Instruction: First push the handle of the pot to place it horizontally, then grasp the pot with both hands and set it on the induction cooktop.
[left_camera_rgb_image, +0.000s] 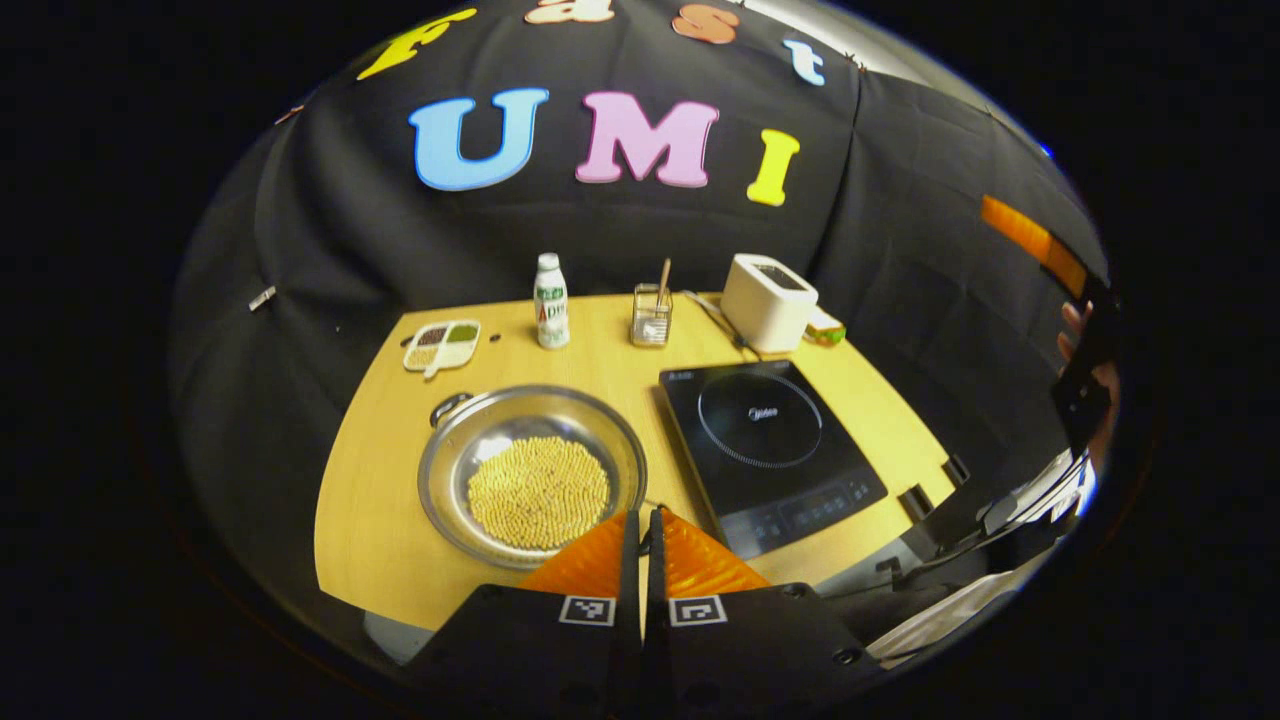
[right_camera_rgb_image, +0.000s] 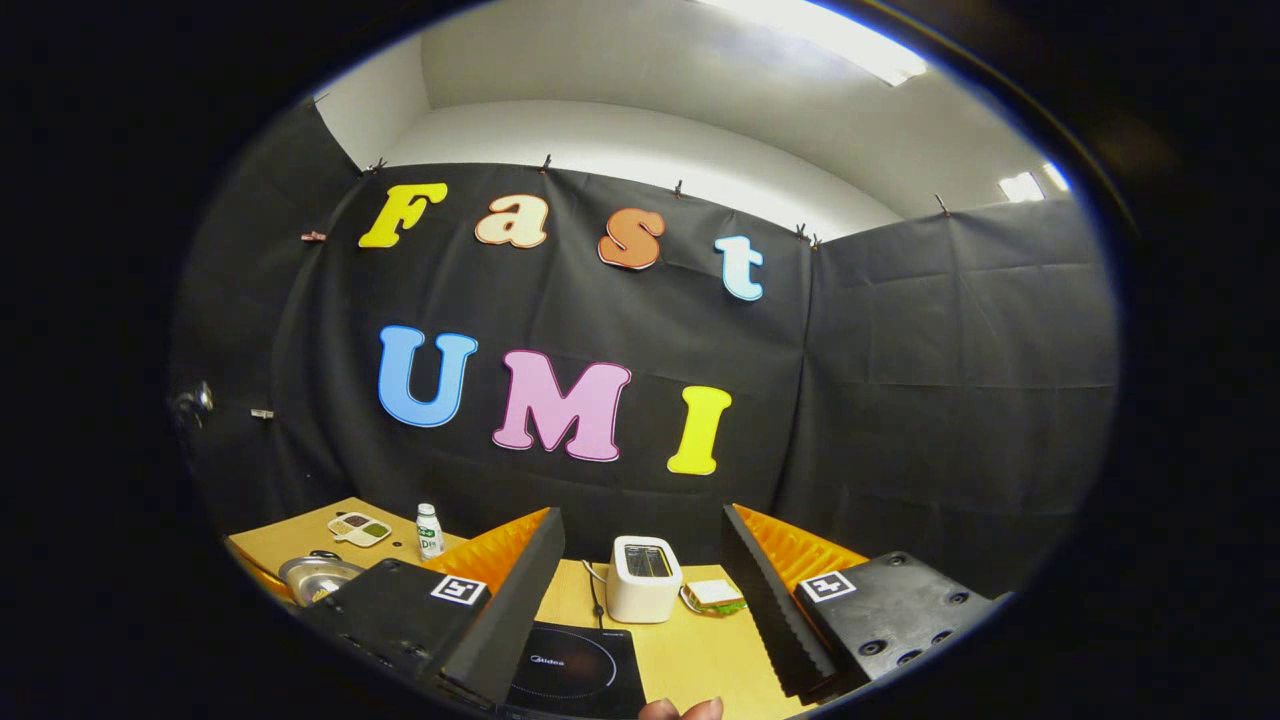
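A shallow steel pot (left_camera_rgb_image: 530, 475) holding yellow beans sits on the wooden table, left of the black induction cooktop (left_camera_rgb_image: 770, 440). One small loop handle (left_camera_rgb_image: 450, 405) shows at its far-left rim. My left gripper (left_camera_rgb_image: 642, 515) is shut with nothing between its fingers, its tips over the pot's near-right rim. In the right gripper view, my right gripper (right_camera_rgb_image: 642, 512) is open and empty, raised and aimed at the back wall, with the cooktop (right_camera_rgb_image: 575, 670) below it and the pot (right_camera_rgb_image: 315, 575) far to the left. A hand (left_camera_rgb_image: 1085, 370) holding a black device shows at the right edge.
Along the back of the table stand a white bottle (left_camera_rgb_image: 550, 300), a glass jar with sticks (left_camera_rgb_image: 652, 315), a white toaster (left_camera_rgb_image: 768, 300) with a sandwich (left_camera_rgb_image: 825, 328) beside it, and a divided dish (left_camera_rgb_image: 442, 345). The toaster's cord runs behind the cooktop.
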